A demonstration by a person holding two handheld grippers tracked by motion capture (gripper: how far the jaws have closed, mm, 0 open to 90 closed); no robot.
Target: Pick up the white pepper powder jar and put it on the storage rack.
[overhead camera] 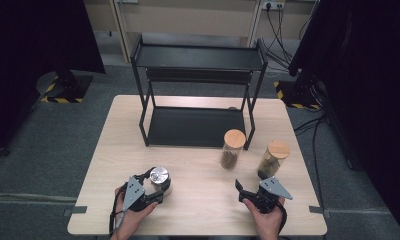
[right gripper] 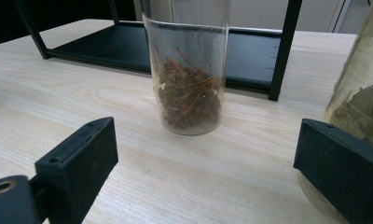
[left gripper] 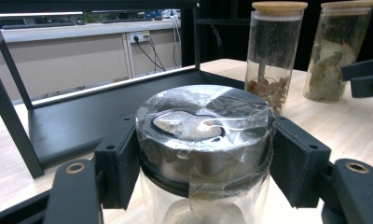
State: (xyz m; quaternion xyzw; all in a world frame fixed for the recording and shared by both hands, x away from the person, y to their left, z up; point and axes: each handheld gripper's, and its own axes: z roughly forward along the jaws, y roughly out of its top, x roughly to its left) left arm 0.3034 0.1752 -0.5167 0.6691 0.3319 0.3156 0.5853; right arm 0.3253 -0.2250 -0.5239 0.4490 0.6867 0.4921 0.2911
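A glass jar with a shiny metal lid (overhead camera: 159, 176) stands on the near left of the wooden table (overhead camera: 203, 215). My left gripper (overhead camera: 157, 186) is shut on this jar just below its lid. In the left gripper view the black pads (left gripper: 117, 165) press on both sides of the taped lid of the jar (left gripper: 203, 126). My right gripper (overhead camera: 250, 182) stands open at the near right with nothing between its jaws. In the right gripper view it (right gripper: 208, 172) faces a jar of brown dried spice (right gripper: 189, 88), and a jar of pale leaves (right gripper: 362, 102) sits just behind its right jaw.
A black two-level metal rack (overhead camera: 198, 57) stands at the back of the table. The cork-lidded spice jar (overhead camera: 232, 148) and leaf jar (overhead camera: 273, 157) stand right of the rack's front leg. Dark curtains and stands flank the table.
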